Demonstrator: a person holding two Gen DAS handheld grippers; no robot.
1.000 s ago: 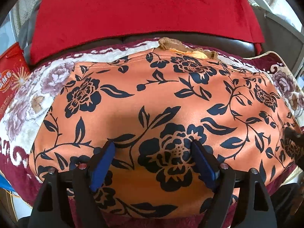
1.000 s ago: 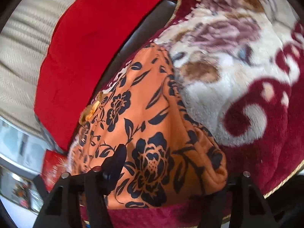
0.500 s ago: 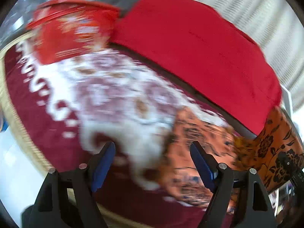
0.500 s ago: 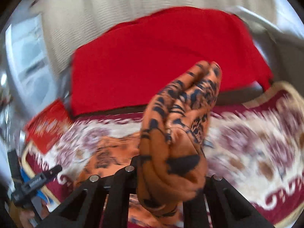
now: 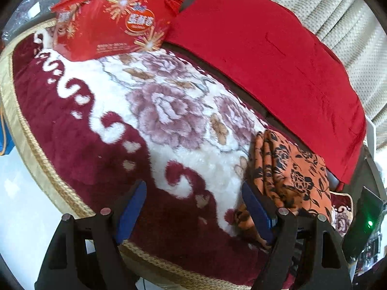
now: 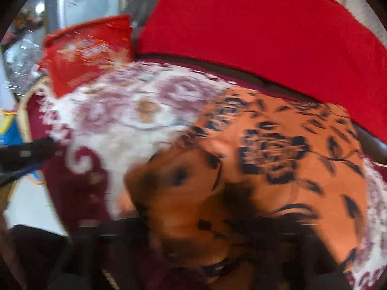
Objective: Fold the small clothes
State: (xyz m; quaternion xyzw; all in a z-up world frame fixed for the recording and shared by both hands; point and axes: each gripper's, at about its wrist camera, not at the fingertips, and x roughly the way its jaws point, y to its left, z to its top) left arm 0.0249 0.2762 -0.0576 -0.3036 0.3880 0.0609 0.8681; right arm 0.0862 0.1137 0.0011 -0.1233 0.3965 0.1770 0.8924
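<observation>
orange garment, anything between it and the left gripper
Nothing visible. The left gripper hangs open over bare blanket, and the folded orange garment lies just beyond its right finger, with no object between them. The red bag sits far back.

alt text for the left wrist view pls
The left hand-held gripper hangs open and empty over a maroon-and-cream floral blanket. A folded orange garment with dark flowers lies to the right of its blue pads; a red gift box and a red cushion sit behind.
</observation>
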